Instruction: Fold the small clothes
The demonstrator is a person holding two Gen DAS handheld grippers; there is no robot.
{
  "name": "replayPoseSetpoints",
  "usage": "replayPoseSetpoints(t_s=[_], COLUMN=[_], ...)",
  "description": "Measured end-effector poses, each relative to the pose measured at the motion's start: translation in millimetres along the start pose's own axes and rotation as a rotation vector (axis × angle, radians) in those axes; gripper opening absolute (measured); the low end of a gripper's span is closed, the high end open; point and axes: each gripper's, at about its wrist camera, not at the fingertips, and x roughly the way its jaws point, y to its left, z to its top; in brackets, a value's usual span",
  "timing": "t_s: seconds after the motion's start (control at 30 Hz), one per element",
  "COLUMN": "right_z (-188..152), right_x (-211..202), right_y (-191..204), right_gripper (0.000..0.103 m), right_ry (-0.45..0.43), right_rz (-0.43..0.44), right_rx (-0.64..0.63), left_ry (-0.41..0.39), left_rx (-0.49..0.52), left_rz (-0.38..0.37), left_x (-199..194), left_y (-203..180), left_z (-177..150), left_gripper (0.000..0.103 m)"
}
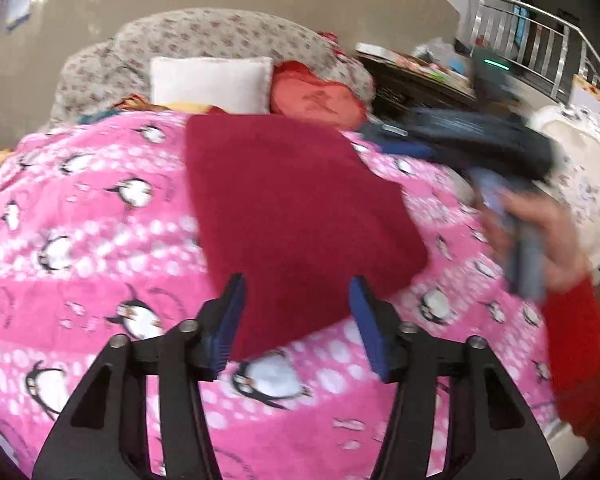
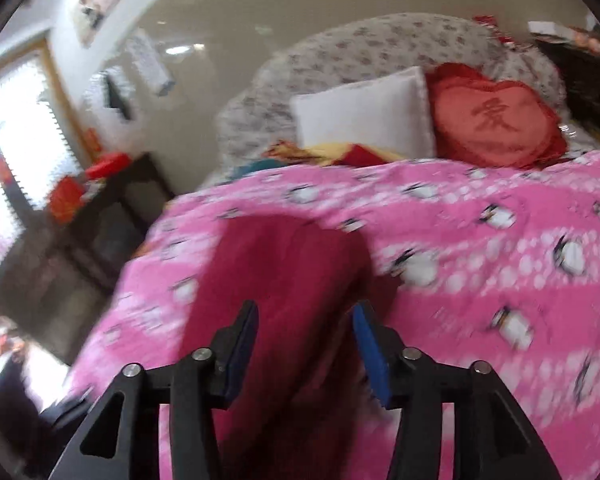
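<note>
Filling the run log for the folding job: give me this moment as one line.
stage: folding | item: dark red cloth lying on pink penguin blanket | left gripper: open above cloth's near edge | right gripper: open, cloth between fingers

Cloth lies flat on the blanket, mid-bed. Left gripper over the cloth's near edge, jaws apart. Right gripper over the same cloth's near end, nothing pinched. Far end: square pillow, heart cushion to its right, headboard behind both
</note>
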Motion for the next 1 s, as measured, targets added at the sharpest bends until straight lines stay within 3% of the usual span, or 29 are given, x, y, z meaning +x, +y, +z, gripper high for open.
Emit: replayPoseSetpoints(t_s=[0.13, 0.17, 0.2, 0.23, 0.37, 0.43, 0.53, 0.73, 0.8, 0.87, 1.0], right_z=[-34, -40, -46, -49, -63, -71, -85, -79, -76, -69, -59], right_x=[-3, 1, 7, 10, -7, 5, 30, 1, -12, -19, -11], right_y=[19, 22, 26, 30, 29, 21, 1, 4, 10, 20, 33], right_gripper=[0.048, 0.033, 0.019, 0.012, 0.011, 0.011, 0.011, 0.012, 0.018, 0.046, 0.048], right_ry=[0.071, 0.081, 0.084, 0.077, 0.032, 0.073, 0.134, 0.077, 0.026, -0.017, -0.023], right_rz=[0.123, 0.126, 0.082, 0.016, -0.011, -0.053, -0.1, -0.071, -0.052, -0.072, -0.092], right_rx=[0.0, -0.008, -0.046, -0.096, -0.136, -0.135, -0.103, -0.071, -0.042, -0.038, -0.067], left_ry=[-0.004, 0.003, 0.014, 0.027, 0.068, 0.074, 0.097, 0.093, 0.066, 0.047, 0.05], left_rx=[-0.081, -0.089, -0.093, -0.096, -0.106, -0.11, -0.103, -0.102, -0.11, -0.107, -0.1], left_rz=[-0.023, -0.019, -0.014, -0.008, -0.013, -0.01, 0.011, 0.02, 0.028, 0.044, 0.079], left_x=[12, 18, 25, 29, 43, 49, 62, 51, 43, 40, 43], left_y=[15, 16, 16, 14, 10, 9, 7, 5, 6, 7, 9], left_z=[4, 4, 5, 4, 0, -5, -9, -7, -4, -1, 3], left_gripper=[0.055, 0.055, 0.055, 0.055, 0.055, 0.057, 0.057, 0.057, 0.057, 0.057, 0.057])
